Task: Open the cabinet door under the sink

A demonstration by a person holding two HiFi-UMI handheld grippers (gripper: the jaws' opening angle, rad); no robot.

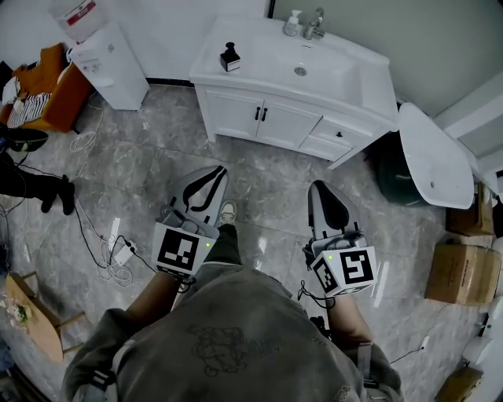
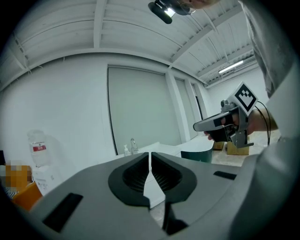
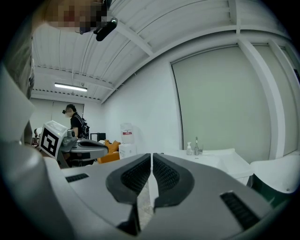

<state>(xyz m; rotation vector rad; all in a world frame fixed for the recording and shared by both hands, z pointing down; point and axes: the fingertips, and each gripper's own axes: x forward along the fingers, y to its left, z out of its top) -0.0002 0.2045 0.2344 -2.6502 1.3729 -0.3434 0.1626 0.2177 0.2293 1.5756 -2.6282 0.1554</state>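
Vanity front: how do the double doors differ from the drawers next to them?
The double doors are tall panels under the basin; the drawers are short fronts stacked at the cabinet's right end in the head view. The doors carry two slim black handles at their meeting edges; the upper drawer shows one small black knob. Both are white and look shut.

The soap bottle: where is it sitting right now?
In the head view the soap bottle stands near the top of the picture, on the back edge of the white sink cabinet, just left of the faucet.
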